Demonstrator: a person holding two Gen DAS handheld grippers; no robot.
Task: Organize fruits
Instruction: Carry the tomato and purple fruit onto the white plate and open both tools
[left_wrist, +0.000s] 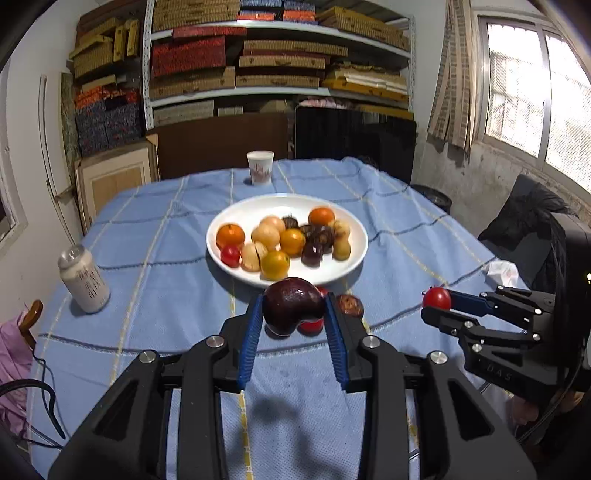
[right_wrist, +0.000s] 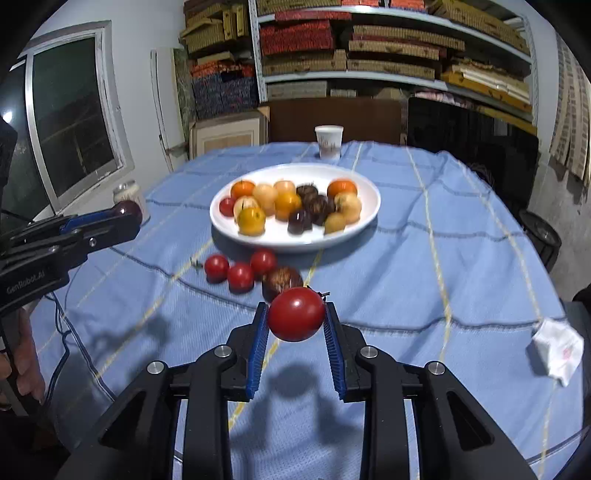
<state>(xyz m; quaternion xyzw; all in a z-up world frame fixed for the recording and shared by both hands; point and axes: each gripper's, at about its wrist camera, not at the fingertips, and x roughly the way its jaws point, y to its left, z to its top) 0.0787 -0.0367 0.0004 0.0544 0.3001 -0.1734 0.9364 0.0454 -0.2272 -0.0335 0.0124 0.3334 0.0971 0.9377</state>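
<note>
My left gripper (left_wrist: 293, 314) jaws hold a dark plum (left_wrist: 293, 304), my right gripper (right_wrist: 295, 321) jaws a red tomato (right_wrist: 296, 314), above the bench short of the plate (right_wrist: 364, 221). Both are smooth and could slip and roll away.

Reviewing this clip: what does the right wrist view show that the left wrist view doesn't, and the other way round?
Only the right wrist view shows the three loose red tomatoes on the tablecloth unobstructed; in the left wrist view the held fruit largely hides them.

Only the left wrist view shows the can whole, and the bright curtained window.

Both show the white plate of mixed fruit, the paper cup, the left gripper shut on a dark purple fruit, and the right gripper shut on a red tomato.
</note>
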